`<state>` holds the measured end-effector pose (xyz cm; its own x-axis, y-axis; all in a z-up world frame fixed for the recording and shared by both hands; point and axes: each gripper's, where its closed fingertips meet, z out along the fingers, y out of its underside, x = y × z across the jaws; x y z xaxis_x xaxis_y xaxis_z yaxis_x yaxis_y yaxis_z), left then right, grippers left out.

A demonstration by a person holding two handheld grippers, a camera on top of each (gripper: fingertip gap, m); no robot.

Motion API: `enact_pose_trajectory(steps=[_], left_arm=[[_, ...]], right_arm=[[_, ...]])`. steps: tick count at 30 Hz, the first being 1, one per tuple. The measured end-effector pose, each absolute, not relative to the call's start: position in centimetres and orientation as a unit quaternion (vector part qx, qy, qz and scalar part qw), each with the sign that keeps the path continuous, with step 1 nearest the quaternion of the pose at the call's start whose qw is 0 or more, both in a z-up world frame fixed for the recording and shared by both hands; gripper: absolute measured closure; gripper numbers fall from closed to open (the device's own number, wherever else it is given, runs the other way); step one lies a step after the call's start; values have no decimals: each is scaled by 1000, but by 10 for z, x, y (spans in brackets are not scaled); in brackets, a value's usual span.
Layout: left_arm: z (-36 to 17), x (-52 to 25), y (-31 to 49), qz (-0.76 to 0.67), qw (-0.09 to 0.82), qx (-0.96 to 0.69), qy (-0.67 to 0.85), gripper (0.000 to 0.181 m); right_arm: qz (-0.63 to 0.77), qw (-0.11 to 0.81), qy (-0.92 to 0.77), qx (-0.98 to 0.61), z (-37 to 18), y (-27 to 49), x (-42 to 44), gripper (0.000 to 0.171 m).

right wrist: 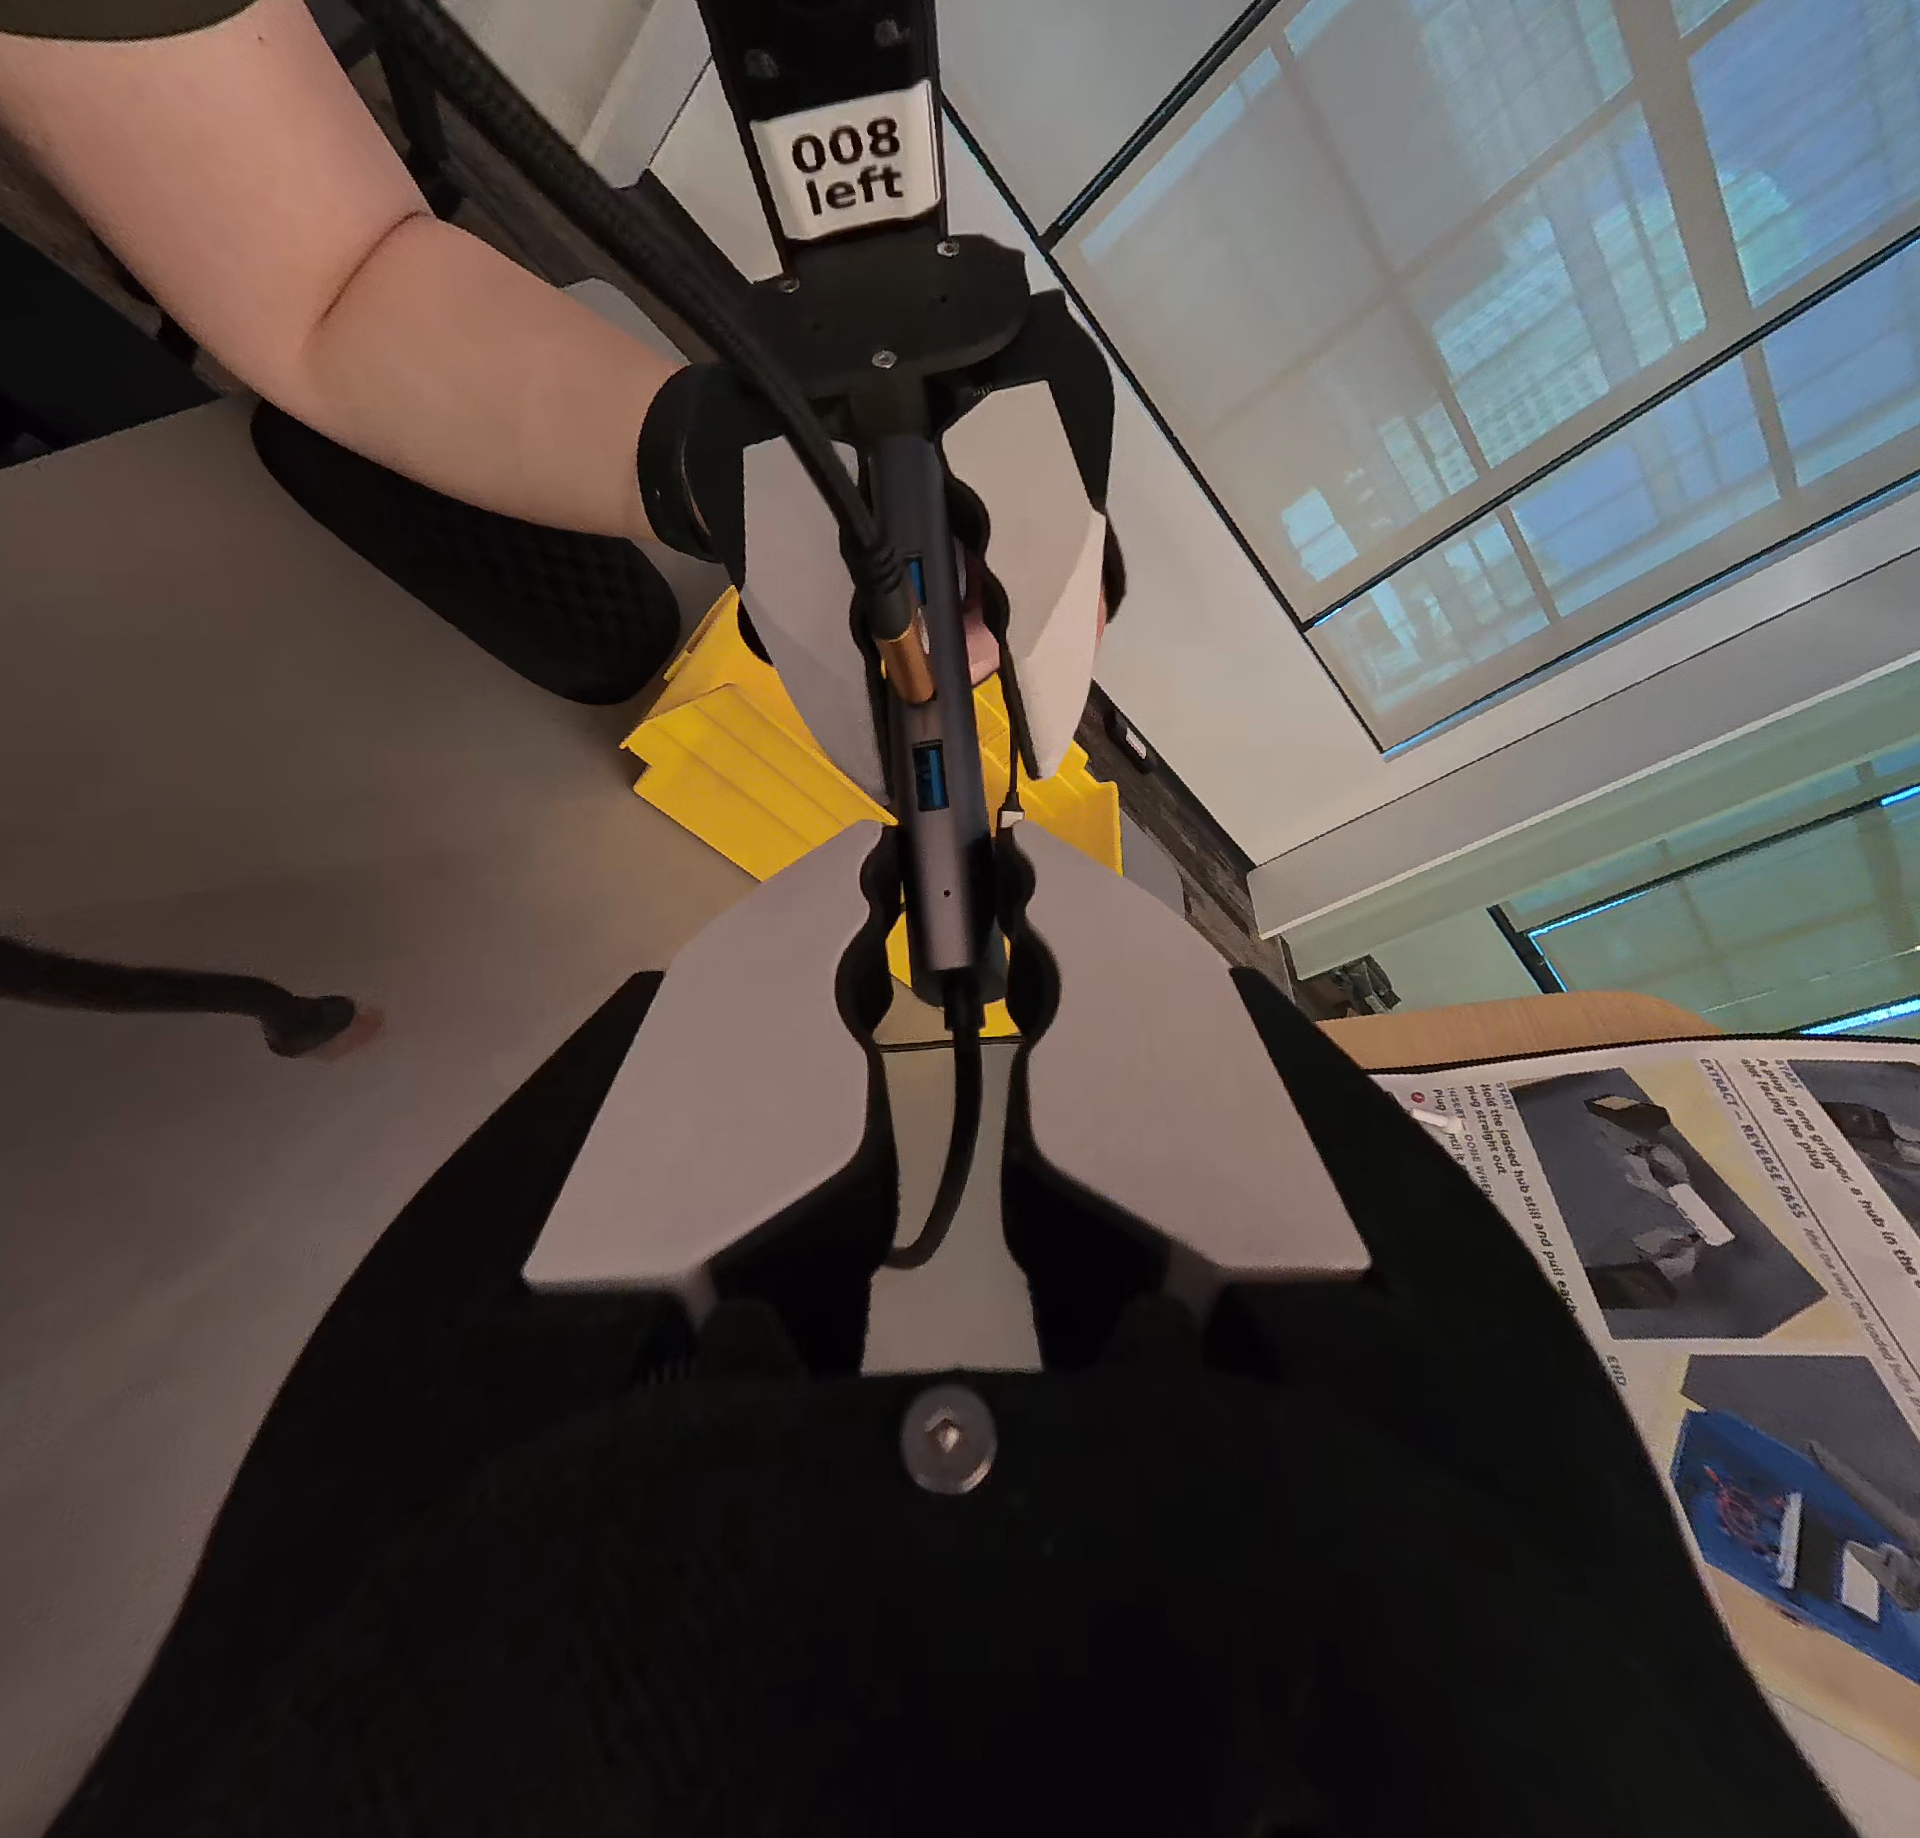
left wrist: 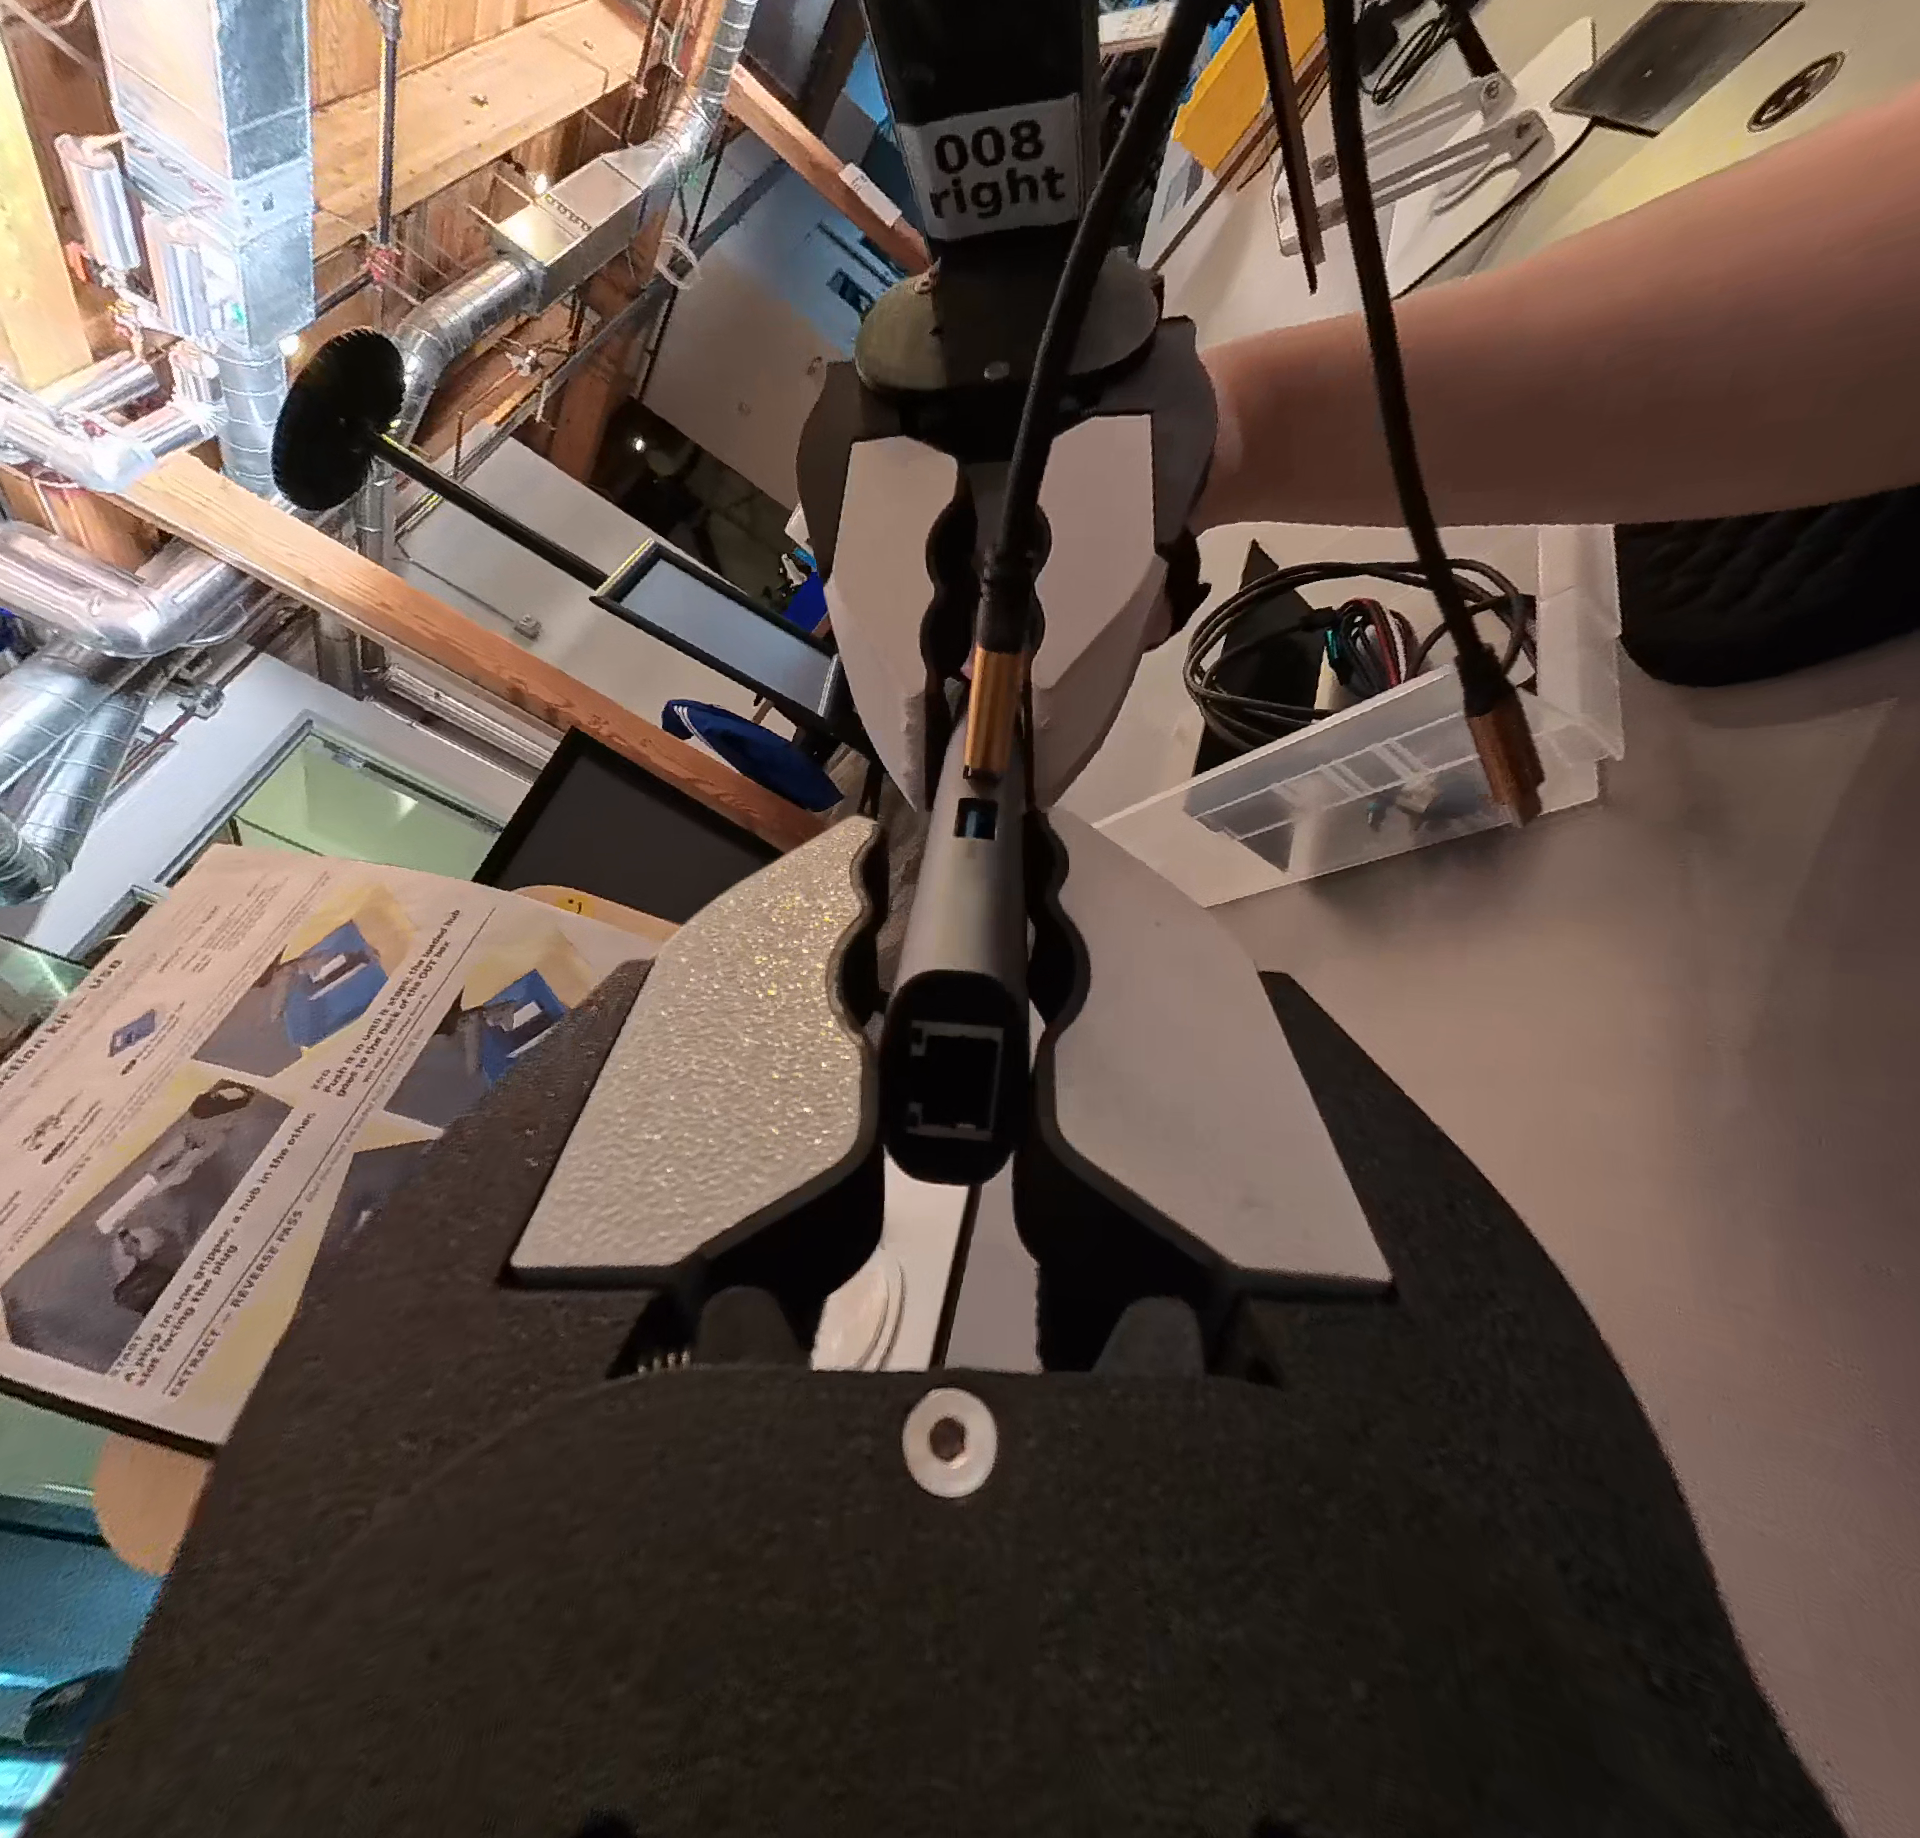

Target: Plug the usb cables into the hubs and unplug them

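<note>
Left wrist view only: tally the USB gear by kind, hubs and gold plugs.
hub: 1
gold plugs: 2
Total: 3

Grey wavy-edged jaws, black bodies, white labels, black glove [right wrist: 681, 469].

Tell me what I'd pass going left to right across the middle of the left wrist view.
Printed instruction sheet → dark screen → grey hub between the jaws → clear compartment box.
</note>
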<state>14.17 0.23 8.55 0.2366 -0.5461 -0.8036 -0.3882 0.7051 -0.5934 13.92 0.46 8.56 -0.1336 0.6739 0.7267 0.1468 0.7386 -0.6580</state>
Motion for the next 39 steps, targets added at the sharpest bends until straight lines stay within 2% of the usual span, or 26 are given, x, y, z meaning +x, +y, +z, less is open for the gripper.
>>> enact_pose_trajectory(steps=[9, 15, 21, 28, 31, 34, 39], left_arm=[[83, 143, 9, -10, 691, -386, 611, 158], [87, 142, 7, 0, 693, -377, 614, 158], [96, 132, 11, 32, 705, -376, 600, 158], [114, 100, 44, 167, 726, -406, 530, 157], [114, 84, 65, 222, 721, -435, 493, 158], [110, 71, 80, 277, 704, -451, 473, 157], [110, 61, 89, 333, 690, -445, 463, 158]], right_arm=[[229, 600, -709, -292, 84, 13, 141, 151], [231, 620, -692, -290, 89, 16, 139, 141], [213, 633, -681, -301, 93, 24, 142, 140], [176, 722, -507, -436, 141, 93, 209, 140], [240, 739, -420, -468, 177, 85, 236, 141], [315, 708, -416, -476, 198, 44, 226, 145], [355, 616, -470, -523, 172, -2, 154, 150]])
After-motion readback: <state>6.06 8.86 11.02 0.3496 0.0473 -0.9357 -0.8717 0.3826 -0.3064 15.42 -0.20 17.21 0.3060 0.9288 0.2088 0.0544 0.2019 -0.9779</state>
